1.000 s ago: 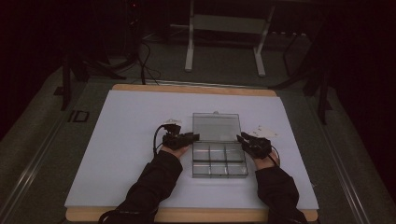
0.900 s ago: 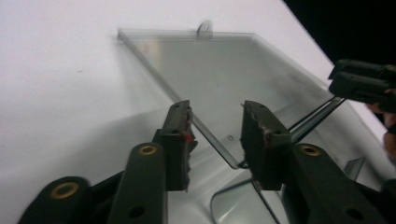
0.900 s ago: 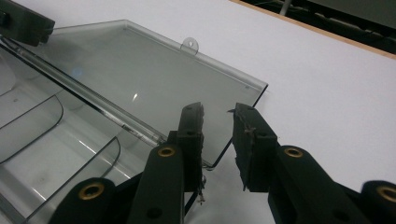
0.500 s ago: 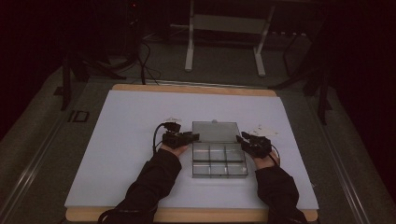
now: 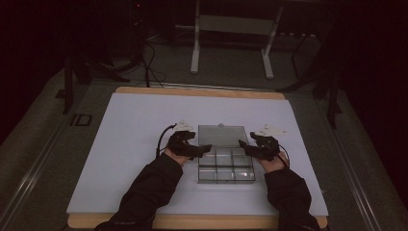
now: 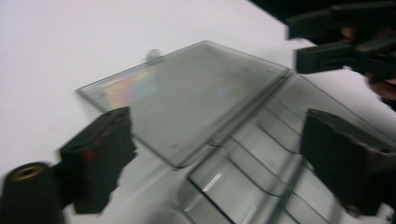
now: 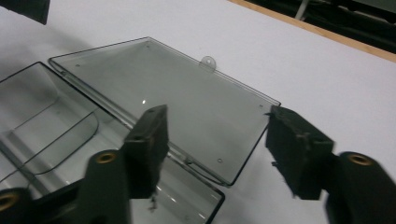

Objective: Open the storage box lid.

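Clear smoky-grey plastic compartment box lying open on the white table sheet, near the middle of the board and a little toward the person's side. Flat hinged lid thrown fully back, resting on the sheet on the far side of the tray, small latch tab sticking out at its far edge. Divided tray part nearer the person, thin clear partitions splitting it into compartments, nothing to be made out inside them.

Left gripper at the box's left edge, close to the hinge line, black sleeve coming up from the bottom of the high view. Jaws just been opening, now spread wide: in the left gripper view both black pads standing well apart, lid corner and tray rim showing between them, neither pad pressing on the plastic. Nothing gripped.

Right gripper mirrored at the box's right edge, also about level with the hinge. Jaws just been opening here too: in the right gripper view the two black pads parted, with the near corner of the lid lying in the gap, clear of both. Nothing held on this side either.

Both grippers low over the sheet, pointing inward at the box from opposite sides, grey plates on top catching the light. Wooden table edge visible beyond the sheet.
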`<action>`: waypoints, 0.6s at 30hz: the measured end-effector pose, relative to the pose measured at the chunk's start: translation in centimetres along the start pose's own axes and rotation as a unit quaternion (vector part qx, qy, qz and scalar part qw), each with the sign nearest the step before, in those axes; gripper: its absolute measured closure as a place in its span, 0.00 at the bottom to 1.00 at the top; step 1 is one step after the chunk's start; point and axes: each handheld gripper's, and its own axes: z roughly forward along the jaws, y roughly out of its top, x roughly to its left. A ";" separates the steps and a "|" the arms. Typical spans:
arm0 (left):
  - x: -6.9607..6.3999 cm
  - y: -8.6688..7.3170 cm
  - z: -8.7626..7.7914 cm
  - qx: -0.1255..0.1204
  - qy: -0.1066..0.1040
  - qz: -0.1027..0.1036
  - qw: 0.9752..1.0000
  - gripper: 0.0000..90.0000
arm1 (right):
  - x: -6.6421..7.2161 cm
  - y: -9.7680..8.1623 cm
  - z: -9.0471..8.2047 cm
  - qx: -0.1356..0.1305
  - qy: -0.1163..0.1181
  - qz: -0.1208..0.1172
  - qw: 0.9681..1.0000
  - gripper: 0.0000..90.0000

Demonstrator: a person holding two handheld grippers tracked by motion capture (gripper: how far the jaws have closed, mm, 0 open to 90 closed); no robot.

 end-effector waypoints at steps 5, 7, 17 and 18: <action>-0.4 -0.5 -0.2 0.000 -0.010 0.031 0.999 0.04 | 0.3 -0.1 -0.1 0.001 0.004 -0.004 1.000 0.22; -0.5 -0.7 -0.3 0.002 -0.007 0.042 0.999 0.04 | 0.3 -0.2 -0.1 0.001 0.003 -0.007 1.000 0.19; -0.9 -1.5 -1.4 0.001 -0.010 0.056 0.998 0.04 | 0.0 -0.9 -1.0 0.001 0.015 -0.011 1.000 0.16; -0.9 -1.6 -1.6 0.001 -0.013 0.058 0.998 0.04 | 0.0 -0.9 -1.1 0.001 0.016 -0.011 1.000 0.16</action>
